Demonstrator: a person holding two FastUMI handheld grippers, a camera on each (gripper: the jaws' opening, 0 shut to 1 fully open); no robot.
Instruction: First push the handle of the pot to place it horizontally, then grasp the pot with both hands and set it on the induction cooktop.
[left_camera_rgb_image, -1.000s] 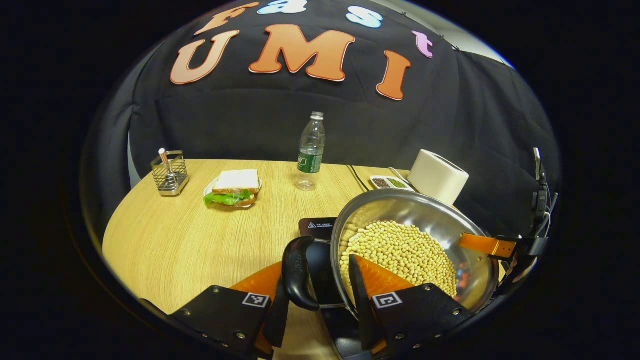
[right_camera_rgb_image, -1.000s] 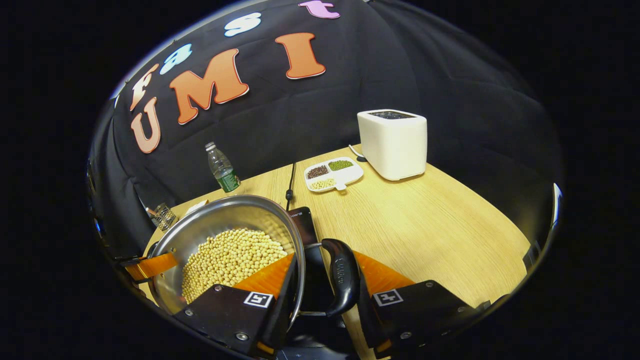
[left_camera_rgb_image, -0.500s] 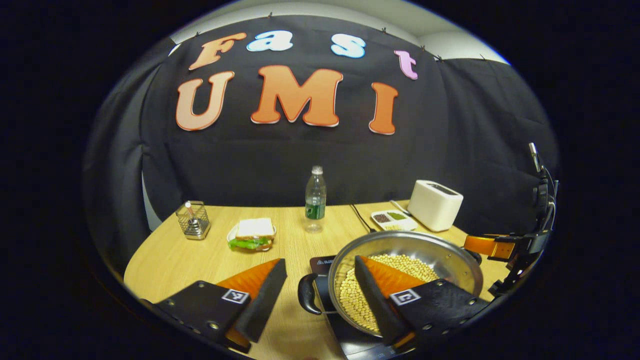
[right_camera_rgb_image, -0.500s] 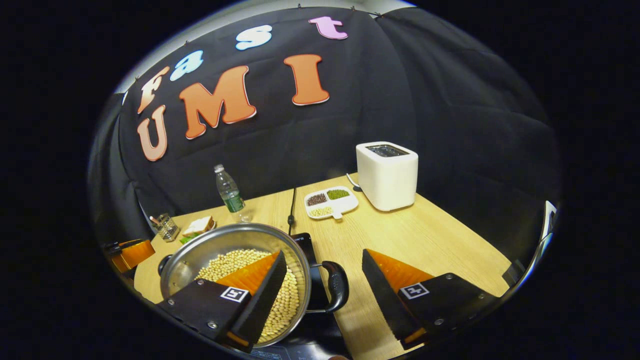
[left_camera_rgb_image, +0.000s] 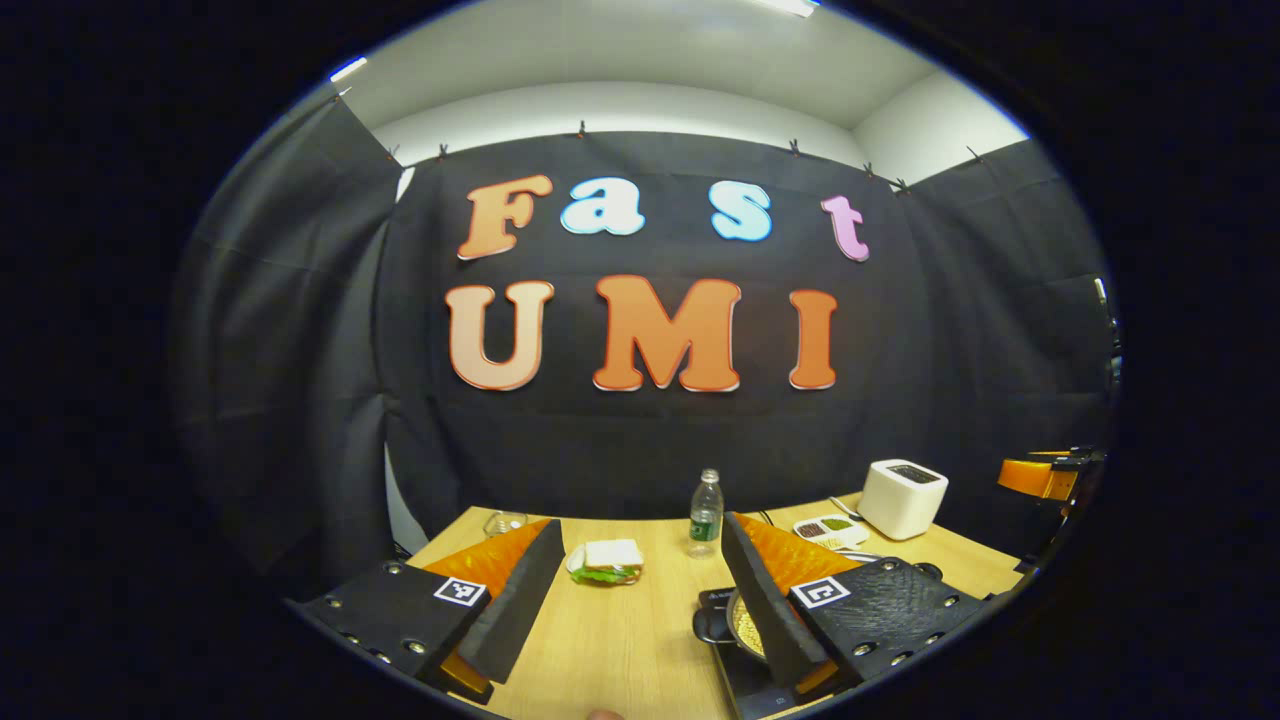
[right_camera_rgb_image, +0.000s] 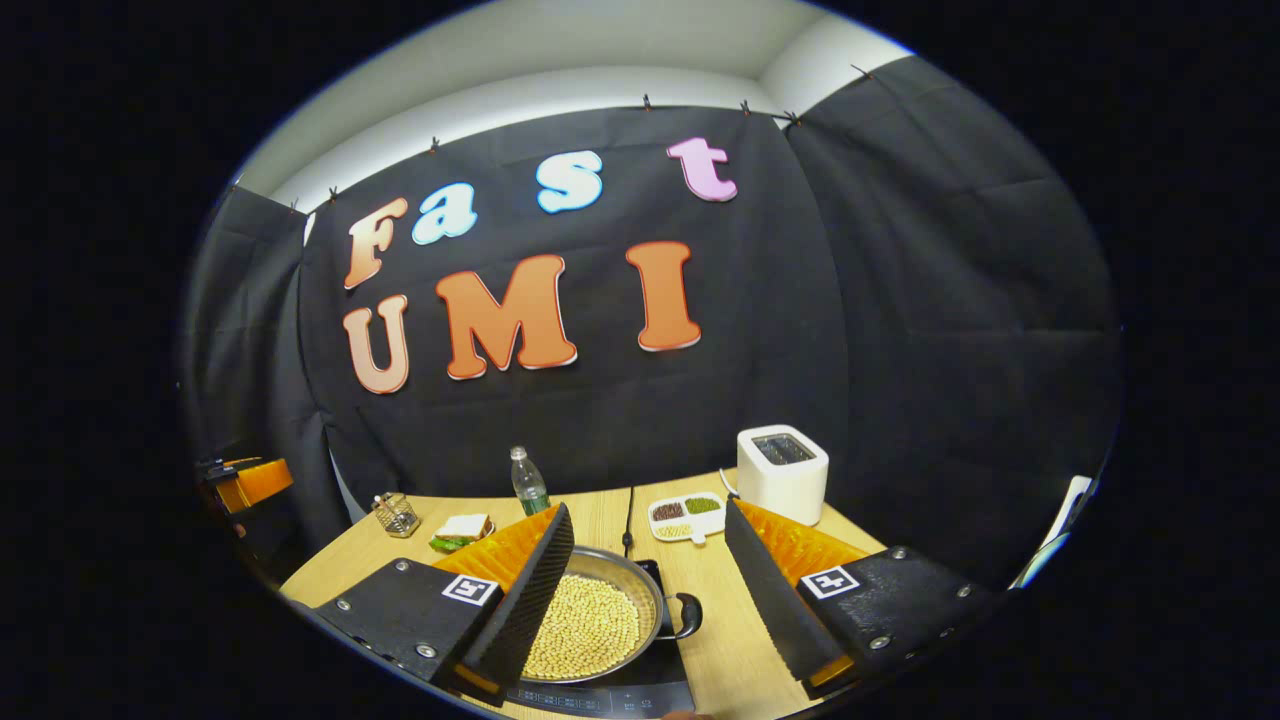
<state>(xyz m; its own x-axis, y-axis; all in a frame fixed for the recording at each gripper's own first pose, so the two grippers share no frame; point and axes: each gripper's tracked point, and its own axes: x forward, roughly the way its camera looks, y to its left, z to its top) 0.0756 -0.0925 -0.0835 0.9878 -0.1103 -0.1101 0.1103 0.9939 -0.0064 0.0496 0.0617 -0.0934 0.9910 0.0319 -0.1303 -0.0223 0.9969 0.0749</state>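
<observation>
A steel pot (right_camera_rgb_image: 612, 562) full of soybeans (right_camera_rgb_image: 585, 632) sits on the black induction cooktop (right_camera_rgb_image: 610, 697) at the table's near edge. Its black side handle (right_camera_rgb_image: 686, 614) points right. My right gripper (right_camera_rgb_image: 647, 506) hangs open well above the pot, nothing between its fingers. My left gripper (left_camera_rgb_image: 641, 522) is also open and empty, high over the table. Past its right finger I see the pot's other handle (left_camera_rgb_image: 709, 626) and the cooktop (left_camera_rgb_image: 745, 682). An orange finger (left_camera_rgb_image: 1035, 476) of the right gripper shows far right in the left gripper view.
On the wooden table (right_camera_rgb_image: 720, 640) stand a white toaster (right_camera_rgb_image: 783, 472), a divided tray of beans (right_camera_rgb_image: 687, 513), a water bottle (right_camera_rgb_image: 528, 483), a sandwich on a plate (right_camera_rgb_image: 460, 530) and a wire holder (right_camera_rgb_image: 397, 513). A black cable (right_camera_rgb_image: 628, 515) runs back from the cooktop.
Both grippers let go of the pot handles, opened, and rose up and back. The pot came down onto the cooktop and now looks small and far below.
</observation>
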